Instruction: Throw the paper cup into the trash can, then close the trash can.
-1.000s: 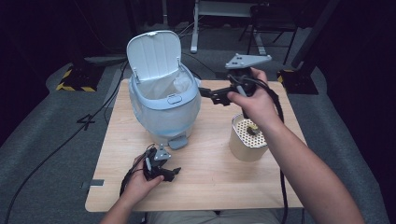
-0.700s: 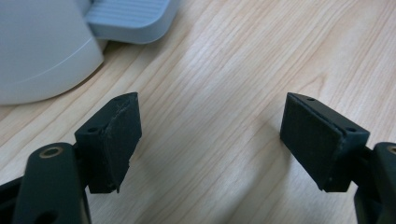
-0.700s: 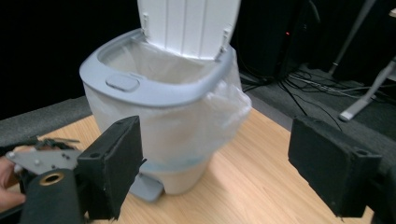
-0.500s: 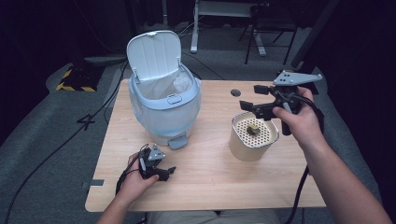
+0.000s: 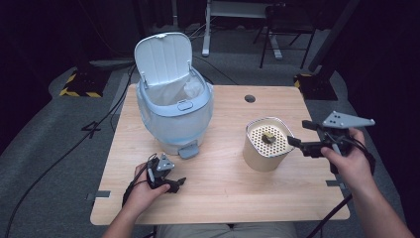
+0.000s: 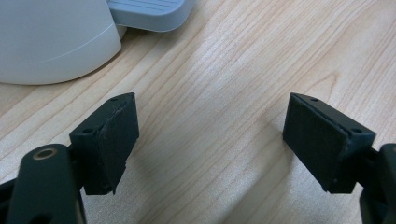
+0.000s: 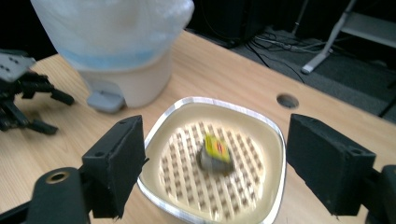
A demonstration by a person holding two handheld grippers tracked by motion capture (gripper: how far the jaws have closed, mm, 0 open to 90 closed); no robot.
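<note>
Withdrawing right tongs (image 5: 300, 134) from canister (image 5: 267, 144), empty.

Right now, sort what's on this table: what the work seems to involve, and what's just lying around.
Seemingly in play:
- pedal bin, lid up
- cream container with grid top
- small yellow-labelled item on the grid
- right hand-held gripper, open beside it

Idle:
- left hand-held gripper, open, resting
- table's cable hole
</note>
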